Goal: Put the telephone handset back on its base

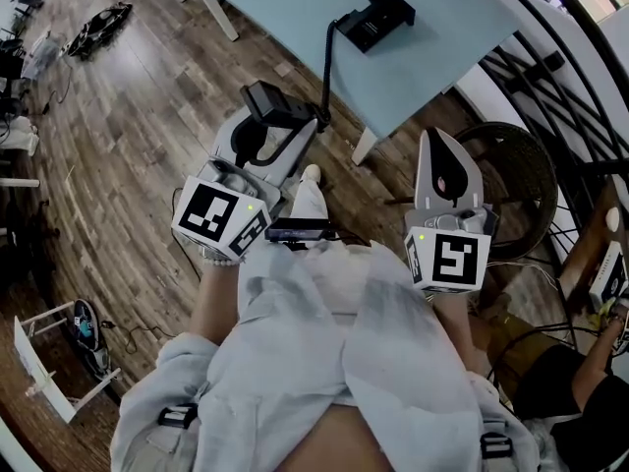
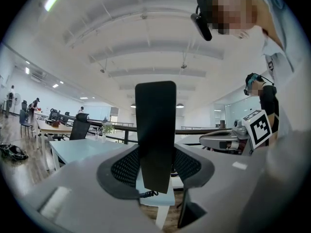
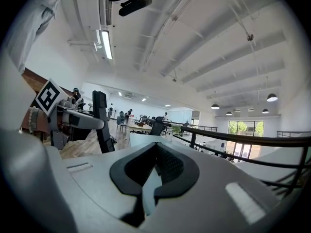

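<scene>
My left gripper (image 1: 278,126) is shut on the black telephone handset (image 1: 265,102), held above the wooden floor in front of the table. In the left gripper view the handset (image 2: 155,132) stands upright between the jaws of the left gripper (image 2: 155,165). A black cord (image 1: 327,67) runs from the handset up to the black base (image 1: 375,18), which sits on the pale blue table (image 1: 285,8). To the right, my right gripper (image 1: 438,141) is shut with nothing in it; its jaws meet in the right gripper view (image 3: 154,152), where the handset (image 3: 102,123) shows at the left.
A dark round wicker chair (image 1: 526,190) and a black railing (image 1: 580,77) stand at the right. Another person (image 1: 580,386) sits at the lower right. On the floor lie a white rack (image 1: 49,367) and tangled cables (image 1: 98,26).
</scene>
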Demonstrator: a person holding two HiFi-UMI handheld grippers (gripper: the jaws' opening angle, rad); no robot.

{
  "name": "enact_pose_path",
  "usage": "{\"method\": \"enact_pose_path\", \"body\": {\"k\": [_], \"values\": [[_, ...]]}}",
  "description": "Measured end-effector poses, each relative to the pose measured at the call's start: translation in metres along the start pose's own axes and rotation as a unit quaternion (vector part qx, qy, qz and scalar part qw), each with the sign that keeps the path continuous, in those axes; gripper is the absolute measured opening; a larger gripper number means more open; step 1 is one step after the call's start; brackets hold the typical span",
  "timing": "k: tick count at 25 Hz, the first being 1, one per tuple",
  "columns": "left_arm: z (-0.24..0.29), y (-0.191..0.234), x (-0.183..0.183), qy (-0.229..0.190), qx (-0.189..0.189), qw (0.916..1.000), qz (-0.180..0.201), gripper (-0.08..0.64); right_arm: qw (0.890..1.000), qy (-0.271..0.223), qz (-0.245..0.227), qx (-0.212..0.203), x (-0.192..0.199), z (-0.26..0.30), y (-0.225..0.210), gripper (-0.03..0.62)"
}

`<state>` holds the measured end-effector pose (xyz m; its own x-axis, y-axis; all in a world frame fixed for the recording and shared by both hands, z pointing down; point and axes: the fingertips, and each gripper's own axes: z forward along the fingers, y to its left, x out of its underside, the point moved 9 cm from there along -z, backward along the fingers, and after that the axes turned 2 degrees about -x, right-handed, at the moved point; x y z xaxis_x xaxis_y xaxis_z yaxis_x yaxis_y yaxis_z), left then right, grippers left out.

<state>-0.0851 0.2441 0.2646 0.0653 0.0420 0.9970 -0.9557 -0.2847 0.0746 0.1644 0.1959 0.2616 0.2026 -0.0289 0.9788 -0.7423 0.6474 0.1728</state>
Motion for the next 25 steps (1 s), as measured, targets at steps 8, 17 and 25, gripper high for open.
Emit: {"method": "enact_pose_path", "body": {"k": [8, 17, 25], "values": [[0.060, 0.055, -0.008, 0.016, 0.032, 0.9993, -0.008, 0.209, 0.999, 0.024, 0.009, 0.022, -0.006, 0.067, -0.013, 0.006], [0.125, 0.111, -0.011, 0.033, 0.073, 0.9966, -0.016, 0.209, 0.997, 0.047, 0.017, 0.058, -0.012, 0.136, -0.027, 0.006], [0.177, 0.155, -0.004, 0.048, 0.119, 0.9914, -0.022, 0.209, 0.994, 0.066, 0.023, 0.088, -0.011, 0.193, -0.034, 0.006]]}}
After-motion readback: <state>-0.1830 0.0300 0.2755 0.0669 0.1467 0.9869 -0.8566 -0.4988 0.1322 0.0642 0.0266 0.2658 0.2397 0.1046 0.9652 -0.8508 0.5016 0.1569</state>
